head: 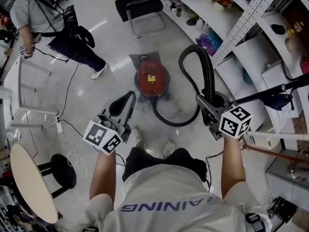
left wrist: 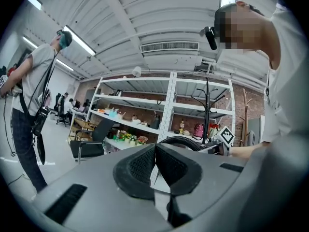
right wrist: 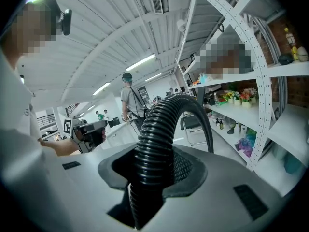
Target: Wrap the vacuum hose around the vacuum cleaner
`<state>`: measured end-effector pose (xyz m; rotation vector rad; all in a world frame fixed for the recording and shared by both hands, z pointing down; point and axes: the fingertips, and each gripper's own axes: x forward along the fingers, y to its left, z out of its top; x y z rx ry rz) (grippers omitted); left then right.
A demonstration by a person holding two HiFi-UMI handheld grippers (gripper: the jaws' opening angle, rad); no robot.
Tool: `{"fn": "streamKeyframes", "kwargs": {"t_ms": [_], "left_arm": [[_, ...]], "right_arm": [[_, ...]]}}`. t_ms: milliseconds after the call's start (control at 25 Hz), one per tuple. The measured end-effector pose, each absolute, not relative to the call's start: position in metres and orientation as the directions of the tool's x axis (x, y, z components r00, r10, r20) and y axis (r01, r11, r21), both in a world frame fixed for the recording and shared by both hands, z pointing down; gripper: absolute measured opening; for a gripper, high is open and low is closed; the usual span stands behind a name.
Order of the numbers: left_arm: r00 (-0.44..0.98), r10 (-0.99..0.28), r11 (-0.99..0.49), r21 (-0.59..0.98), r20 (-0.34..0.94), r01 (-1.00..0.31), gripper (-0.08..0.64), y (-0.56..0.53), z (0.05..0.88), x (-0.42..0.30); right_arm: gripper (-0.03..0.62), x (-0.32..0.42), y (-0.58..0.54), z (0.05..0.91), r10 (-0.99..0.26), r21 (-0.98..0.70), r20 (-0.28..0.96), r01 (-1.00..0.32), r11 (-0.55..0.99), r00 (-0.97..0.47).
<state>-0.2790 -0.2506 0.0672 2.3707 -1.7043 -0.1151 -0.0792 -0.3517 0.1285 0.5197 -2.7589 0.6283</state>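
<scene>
Seen from above, a person stands on a pale floor with a hand-held gripper in each hand.

At the far left, a second person (head: 46, 18) stands near the top left corner of the floor. A round table (head: 29, 180) and a black stool (head: 63, 170) sit near the bottom left corner.

The left gripper (head: 129, 98) is held out in front of the person, left of centre. In the left gripper view (left wrist: 155, 149) its two jaws are pressed together at the tips with nothing between them.

In the middle of the floor, just ahead of the person's shoes (head: 140, 139), sits the round red vacuum cleaner (head: 152, 79). A black chair (head: 140, 8) stands beyond it, near the top edge.

The black ribbed vacuum hose (head: 205, 66) leaves the cleaner's near side, sweeps in a curve over the floor to the right and comes up to the right gripper (head: 210, 103). Past the jaws it rises in a tall arch that bends back towards the cleaner. No part of the hose is wound round the cleaner.

In the right gripper view (right wrist: 154, 163) the jaws pinch the hose (right wrist: 159, 129) on both sides.

White shelving (head: 256, 28) holding small items lines the right edge of the floor.
</scene>
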Motion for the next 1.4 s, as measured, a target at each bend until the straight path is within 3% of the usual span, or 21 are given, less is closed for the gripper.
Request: {"fn": "streamKeyframes", "kwargs": {"t_ms": [640,1400], "left_arm": [[0.408,-0.910,-0.385,0.219,0.073,-0.897,0.017,-0.294,0.075,-0.477],[0.262,-0.959,-0.221,0.291,0.110,-0.931,0.017,-0.300,0.106,-0.523]], "right_arm": [[0.152,-0.269,-0.435,0.132,-0.370,-0.332,0.415,-0.517,0.789,-0.831],[0.152,-0.421,-0.562,0.155,-0.171,-0.293,0.520,-0.363,0.884,-0.837]]}}
